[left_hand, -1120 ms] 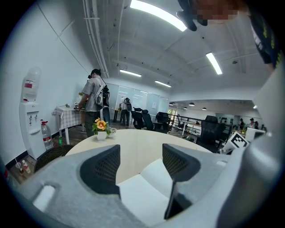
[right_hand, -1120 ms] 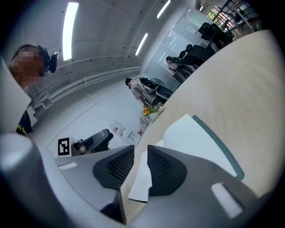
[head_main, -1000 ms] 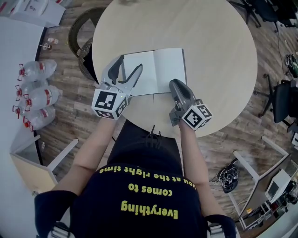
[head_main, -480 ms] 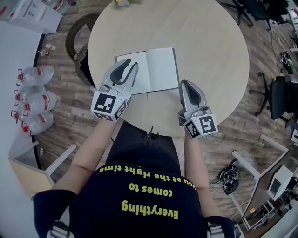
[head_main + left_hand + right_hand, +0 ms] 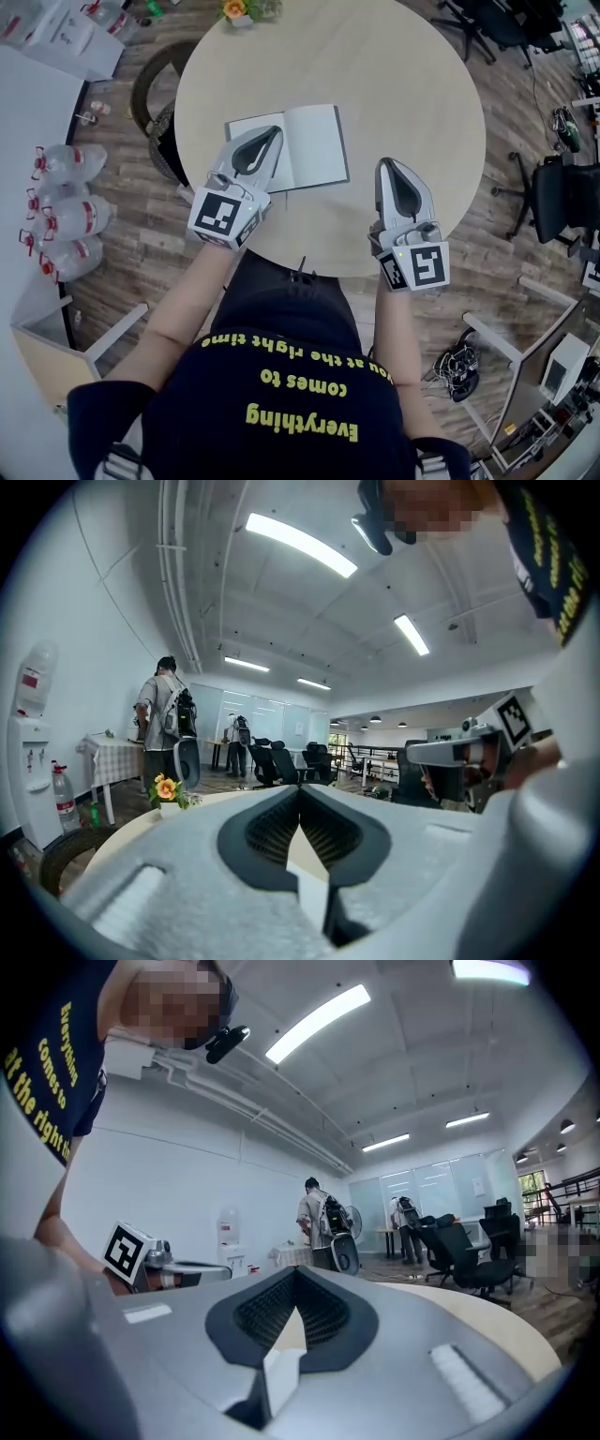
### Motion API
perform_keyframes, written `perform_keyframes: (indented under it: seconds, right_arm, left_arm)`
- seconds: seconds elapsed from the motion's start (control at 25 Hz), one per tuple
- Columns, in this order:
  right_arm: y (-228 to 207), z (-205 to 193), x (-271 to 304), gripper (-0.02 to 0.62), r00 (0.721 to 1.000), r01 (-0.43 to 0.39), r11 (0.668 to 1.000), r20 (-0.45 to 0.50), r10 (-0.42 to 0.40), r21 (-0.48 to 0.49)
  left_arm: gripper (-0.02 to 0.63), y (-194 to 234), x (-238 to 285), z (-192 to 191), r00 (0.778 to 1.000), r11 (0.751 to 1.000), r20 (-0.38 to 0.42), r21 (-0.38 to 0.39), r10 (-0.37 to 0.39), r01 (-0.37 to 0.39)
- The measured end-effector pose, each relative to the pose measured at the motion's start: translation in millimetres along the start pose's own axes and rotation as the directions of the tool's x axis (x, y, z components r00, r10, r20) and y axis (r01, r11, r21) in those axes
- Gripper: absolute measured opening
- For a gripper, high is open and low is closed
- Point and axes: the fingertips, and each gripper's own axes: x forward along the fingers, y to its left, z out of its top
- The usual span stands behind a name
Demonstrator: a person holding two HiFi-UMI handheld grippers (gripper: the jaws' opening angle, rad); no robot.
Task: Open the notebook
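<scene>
Lying flat on the left part of the round surface (image 5: 394,75), the notebook (image 5: 309,145) shows both blank pages face up, so the opening looks done to me. That would explain the tongs: neither has anything left to hold. The left tongs (image 5: 274,136) hang over the notebook's left page, their jaws just closed tip to tip with nothing between them. The right tongs (image 5: 388,165) sit beside the notebook's right edge, apart from it and near the surface's front rim. Their jaws have likewise just closed together on nothing. Both point level across the room, not down at the pages, which reads as a rest pose, not a reach. By count there are one notebook, two tongs, one surface and one small flower pot (image 5: 242,9) at its far rim.
</scene>
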Motion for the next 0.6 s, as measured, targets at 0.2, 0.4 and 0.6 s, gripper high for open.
perform_keyframes:
  seconds: [0.2,0.4,0.6]
  right_arm:
    - [-3,32,2,0.012,0.997,-0.003,1.000,0.071,0.001,0.019]
    - [4,53,7,0.012,0.994,-0.014,1.000,0.111,0.015,-0.003]
    - [7,60,10,0.012,0.992,-0.006,1.000,0.128,0.007,-0.009]
  left_arm:
    - [0.002,-14,4,25,0.998,1.000,0.058,0.011,-0.017,0.017]
    - [0.002,-22,5,49,0.994,0.999,0.105,0.034,-0.017,0.013]
    - [0.002,-28,7,62,0.993,0.999,0.120,0.048,-0.013,0.008]
